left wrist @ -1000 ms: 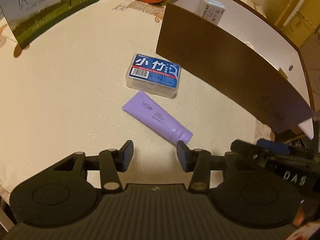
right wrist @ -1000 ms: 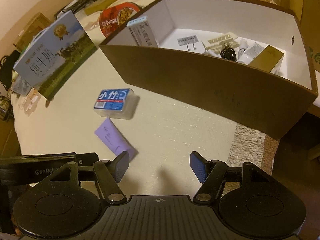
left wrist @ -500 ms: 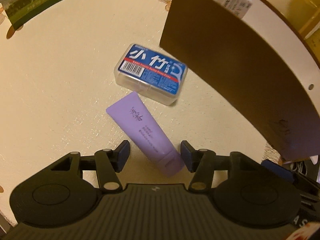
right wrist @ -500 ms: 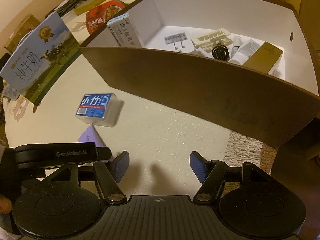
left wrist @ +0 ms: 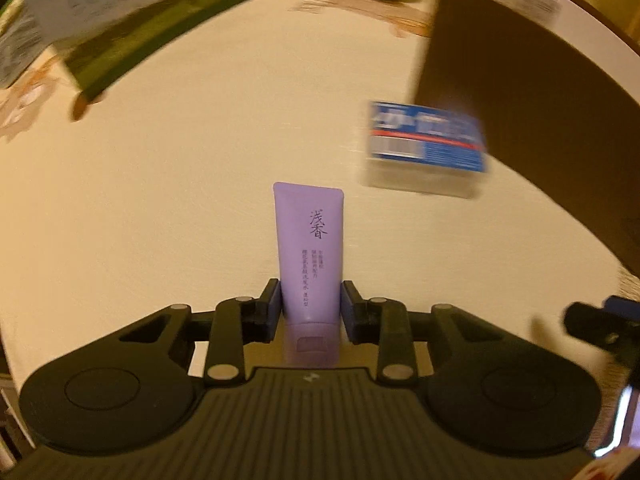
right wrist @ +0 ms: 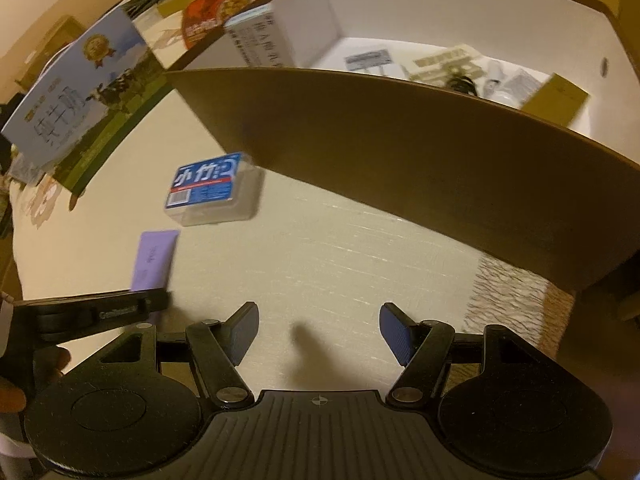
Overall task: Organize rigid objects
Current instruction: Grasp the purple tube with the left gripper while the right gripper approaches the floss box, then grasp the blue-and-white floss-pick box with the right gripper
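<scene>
My left gripper [left wrist: 309, 307] now has the purple tube [left wrist: 309, 252] between its jaws, and they are pinching it low on the body, just above the cap; half a second ago the jaws were still spread around the cap end and the tube lay slanted on the table [left wrist: 160, 200]; now the tube points straight ahead along the fingers, so I judge the grasp is made. The left view is blurred everywhere except the tube and the gripper, which tells me the gripper is moving with the tube; whether the tube is already off the table I cannot tell. In the right view its flat end [right wrist: 154, 260] shows above the left gripper, near the blue case [right wrist: 208, 188]; the case lies on the table, close to the near wall of the brown box [right wrist: 400, 152], and it is not taken yet. My right gripper [right wrist: 316, 336] hangs over bare table in front of the box, jaws spread, nothing between them. Inside the box I see some small things already lying; so the tube should go there next, I think, over the near wall, and then the case remains. The tube looks soft, so a strong squeeze could deform it.
</scene>
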Demonstrator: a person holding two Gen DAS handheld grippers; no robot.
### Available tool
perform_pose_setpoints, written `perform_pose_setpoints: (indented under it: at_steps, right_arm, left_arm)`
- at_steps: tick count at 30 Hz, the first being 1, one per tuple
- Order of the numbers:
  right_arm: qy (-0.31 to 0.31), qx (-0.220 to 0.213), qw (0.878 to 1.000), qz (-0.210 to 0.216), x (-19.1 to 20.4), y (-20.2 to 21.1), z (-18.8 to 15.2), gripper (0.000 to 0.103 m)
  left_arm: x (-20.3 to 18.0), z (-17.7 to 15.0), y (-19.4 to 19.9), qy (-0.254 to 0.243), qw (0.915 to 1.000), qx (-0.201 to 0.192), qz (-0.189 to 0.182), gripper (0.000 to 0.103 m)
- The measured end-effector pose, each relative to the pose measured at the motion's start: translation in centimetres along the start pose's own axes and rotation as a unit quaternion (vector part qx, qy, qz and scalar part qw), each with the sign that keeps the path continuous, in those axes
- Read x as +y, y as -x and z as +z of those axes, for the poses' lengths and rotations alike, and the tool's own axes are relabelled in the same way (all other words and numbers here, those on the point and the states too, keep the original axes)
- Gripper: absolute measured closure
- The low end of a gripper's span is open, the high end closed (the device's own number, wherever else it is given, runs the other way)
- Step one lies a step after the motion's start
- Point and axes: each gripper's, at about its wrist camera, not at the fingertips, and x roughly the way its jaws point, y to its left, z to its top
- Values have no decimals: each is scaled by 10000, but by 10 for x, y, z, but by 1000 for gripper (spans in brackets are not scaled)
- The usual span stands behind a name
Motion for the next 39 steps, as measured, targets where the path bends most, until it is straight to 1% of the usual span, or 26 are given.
perform_pose_setpoints:
  at_steps: [3, 5, 8, 11, 14, 19, 21, 23, 25, 26, 27, 28, 30, 32, 36, 37, 39]
  right_arm:
    - [104, -34, 9999, 103, 12, -7, 5, 39]
    - [216, -88, 9996, 182, 23, -12, 10, 39]
    - [467, -240, 9981, 322, 37, -22, 22, 39]
    - [690, -317, 9962, 429, 46, -38, 38, 39]
    - [876, -352, 9946, 432, 50, -57, 52, 39]
    - [1122, -420, 9917, 463, 60, -78, 63, 39]
    - [1243, -438, 9896, 580, 68, -81, 63, 39]
    - [1411, -355, 9859, 828, 80, -83, 60, 39]
    - [1616, -247, 9792, 1203, 91, -80, 56, 39]
    - [1785, -233, 9753, 1282, 96, -78, 53, 39]
    - [1943, -276, 9731, 1202, 102, -77, 52, 39]
    - [2107, -380, 9715, 1022, 107, -76, 52, 39]
    - [2289, -531, 9692, 736, 112, -77, 55, 39]
    - [2422, -584, 9673, 475, 114, -82, 58, 39]
    - [2617, -424, 9637, 317, 113, -102, 66, 38]
    - [2689, -443, 9619, 208, 114, -105, 65, 38]
    - [2813, -462, 9584, 148, 113, -110, 65, 37]
  left_arm:
    - [25, 1, -3, 148, 9997, -10, 213, 75]
    - [42, 2, -6, 286, 9993, -7, 244, 75]
    - [58, 4, -7, 398, 9988, 4, 281, 75]
    - [66, 8, -8, 483, 9985, 24, 238, 75]
    - [67, 9, -8, 512, 9985, 20, 211, 75]
    - [70, 14, -10, 535, 9984, -28, 154, 75]
    - [71, 16, -11, 548, 9984, -44, 131, 75]
    - [75, 18, -12, 591, 9982, -55, 118, 75]
    - [79, 19, -13, 648, 9978, -61, 128, 75]
    - [81, 20, -13, 677, 9976, -65, 140, 75]
    - [84, 20, -14, 703, 9974, -64, 150, 75]
    - [86, 21, -15, 719, 9973, -63, 149, 75]
    - [89, 23, -15, 740, 9972, -65, 123, 75]
    - [90, 25, -16, 718, 9973, -64, 114, 75]
    - [90, 28, -18, 710, 9974, -62, 83, 75]
    - [90, 29, -18, 710, 9974, -63, 73, 75]
    - [90, 29, -18, 706, 9975, -71, 60, 75]
